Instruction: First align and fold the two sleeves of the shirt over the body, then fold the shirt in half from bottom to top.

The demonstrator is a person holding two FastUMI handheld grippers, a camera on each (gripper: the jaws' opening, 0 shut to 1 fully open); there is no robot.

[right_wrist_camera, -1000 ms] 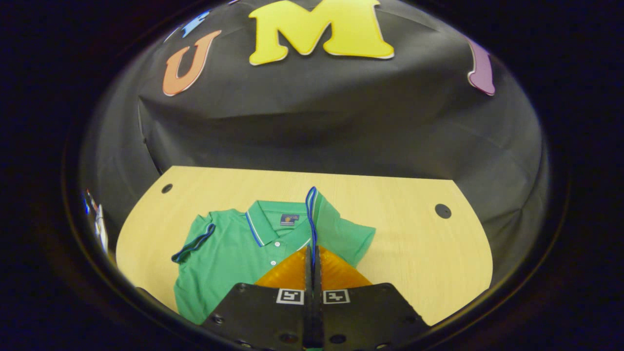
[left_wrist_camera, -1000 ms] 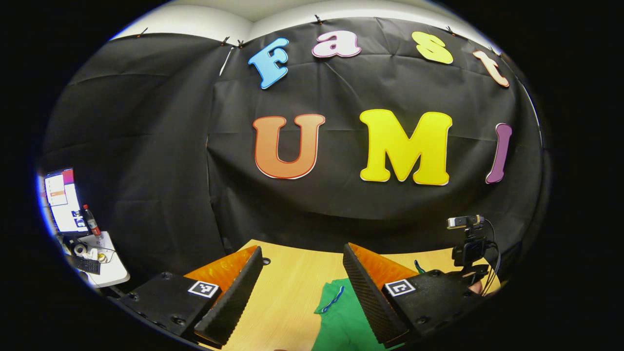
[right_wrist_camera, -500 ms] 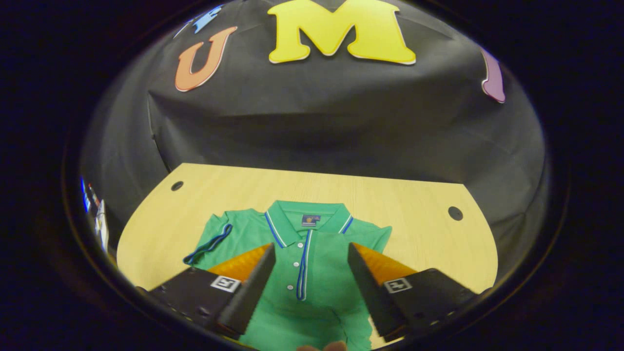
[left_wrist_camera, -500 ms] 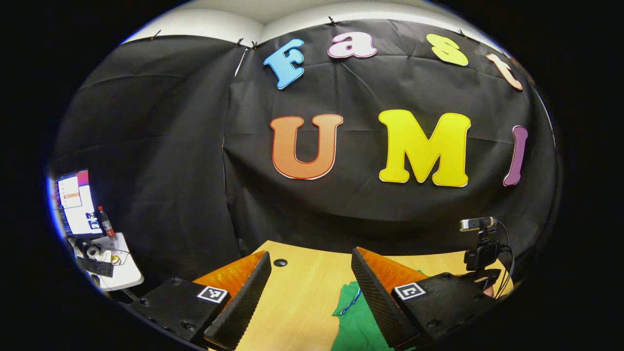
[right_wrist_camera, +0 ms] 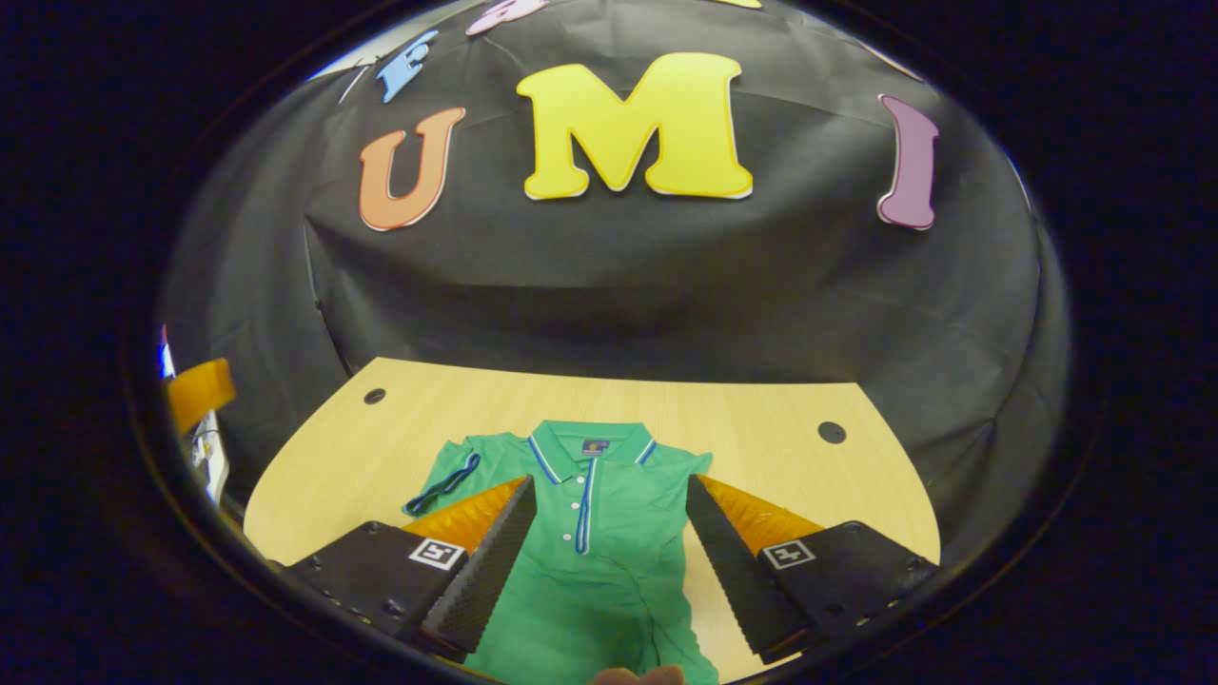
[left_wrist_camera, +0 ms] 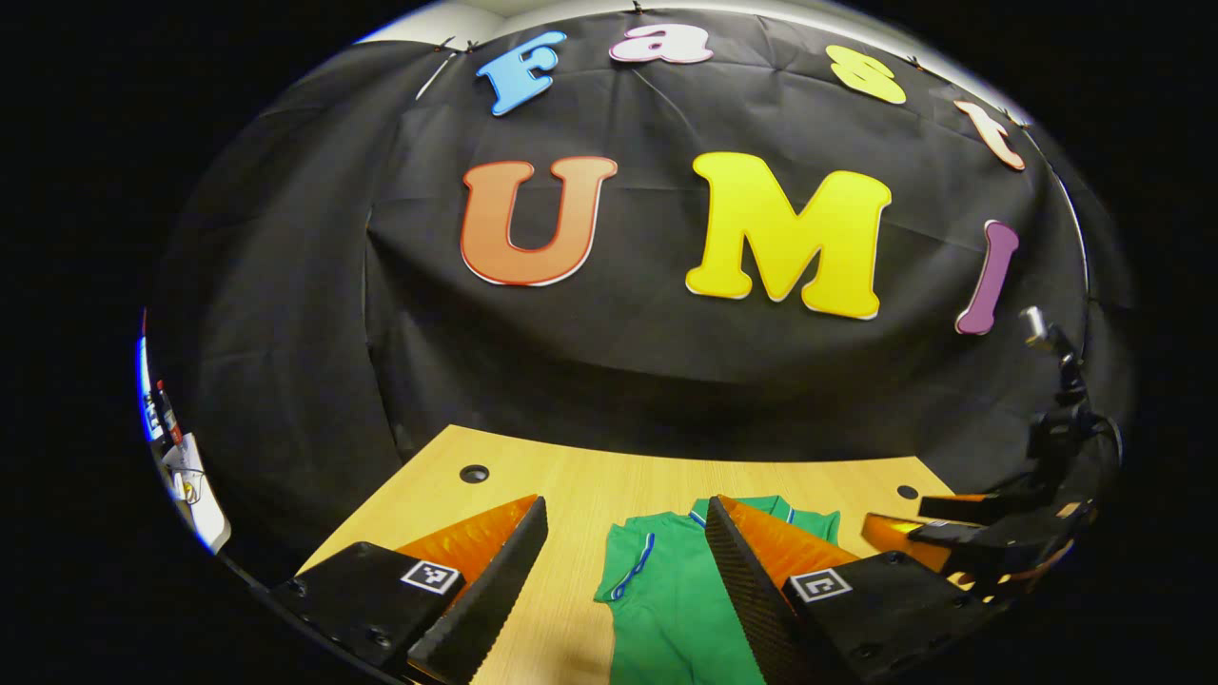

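I see the green polo shirt (right_wrist_camera: 590, 533) lying flat on the light wooden table (right_wrist_camera: 761, 419), collar toward the black cloth wall. Its right sleeve is folded over the body, the blue-trimmed cuff running down the chest; the left sleeve (right_wrist_camera: 442, 480) lies spread out to the side. My right gripper (right_wrist_camera: 604, 547) hangs over the chest with fingers wide apart, gripping nothing. My left gripper (left_wrist_camera: 623, 580) is equally spread and empty, above bare wood beside the left sleeve (left_wrist_camera: 628, 561). Open tabletop surrounds the shirt, with a cable hole (right_wrist_camera: 831, 432) near the far edge.
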